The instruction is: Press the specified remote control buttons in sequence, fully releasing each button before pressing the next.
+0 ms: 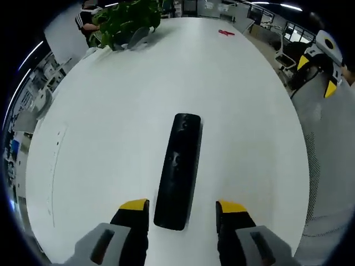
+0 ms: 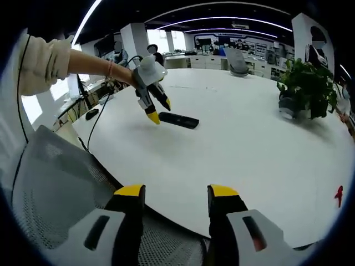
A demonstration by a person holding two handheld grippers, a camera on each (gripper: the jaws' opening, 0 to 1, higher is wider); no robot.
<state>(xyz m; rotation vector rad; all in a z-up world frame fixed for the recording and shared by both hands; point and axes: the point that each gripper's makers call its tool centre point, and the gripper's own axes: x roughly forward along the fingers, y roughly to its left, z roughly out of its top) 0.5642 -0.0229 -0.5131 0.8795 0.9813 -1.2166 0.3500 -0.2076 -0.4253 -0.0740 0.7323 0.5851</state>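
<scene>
1. Left gripper view: left tool [image 1: 182, 212] spread wide, yellow tips flanking the near end of the black remote [image 1: 178, 169], flat on the white tabletop [image 1: 111, 138].
2. Right gripper view: right tool [image 2: 176, 195] spread wide, holding nothing, well apart from the remote.
3. Potted plant [image 2: 307, 88] far right.

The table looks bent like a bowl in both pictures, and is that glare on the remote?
Left gripper view: the fisheye lens curves the white table; the black remote carries soft pale reflections. Right gripper view: the table edge bows, and ceiling light strips arc overhead.
</scene>
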